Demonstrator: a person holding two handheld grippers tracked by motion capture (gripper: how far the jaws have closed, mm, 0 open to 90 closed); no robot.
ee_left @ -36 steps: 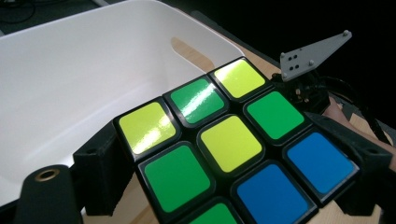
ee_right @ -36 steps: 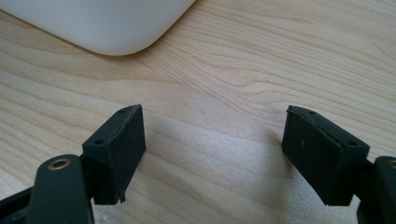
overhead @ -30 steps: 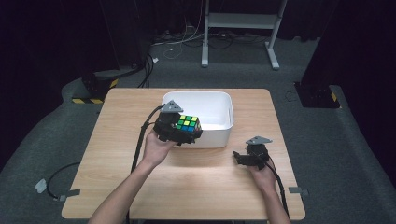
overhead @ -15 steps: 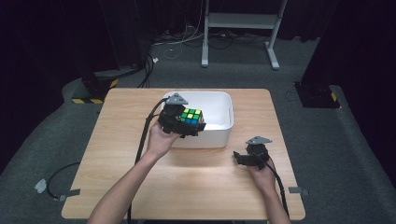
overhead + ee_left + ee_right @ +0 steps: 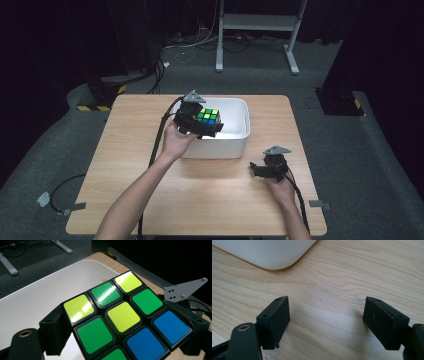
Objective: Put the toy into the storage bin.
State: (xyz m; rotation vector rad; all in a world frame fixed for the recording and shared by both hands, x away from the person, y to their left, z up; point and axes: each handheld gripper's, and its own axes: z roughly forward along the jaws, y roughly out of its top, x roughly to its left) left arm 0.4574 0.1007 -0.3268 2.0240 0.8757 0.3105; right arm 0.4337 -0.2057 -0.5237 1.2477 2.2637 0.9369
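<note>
Over white bin [image 5: 239, 131]: left gripper [image 5: 199, 121] clamps cube [image 5: 208, 117]; right gripper [image 5: 262, 168] agape, seemingly on table [image 5: 125, 150].

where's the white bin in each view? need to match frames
High view: bin at table centre, cube held over its left side.
Left gripper view: bin upper left, behind the cube.
Right gripper view: bin's corner at top left.
Shared landmark: the wooden table.

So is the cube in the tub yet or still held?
Held. The left gripper is shut on the cube, jaws pressing its sides, above the white tub, not resting on its floor.
</note>
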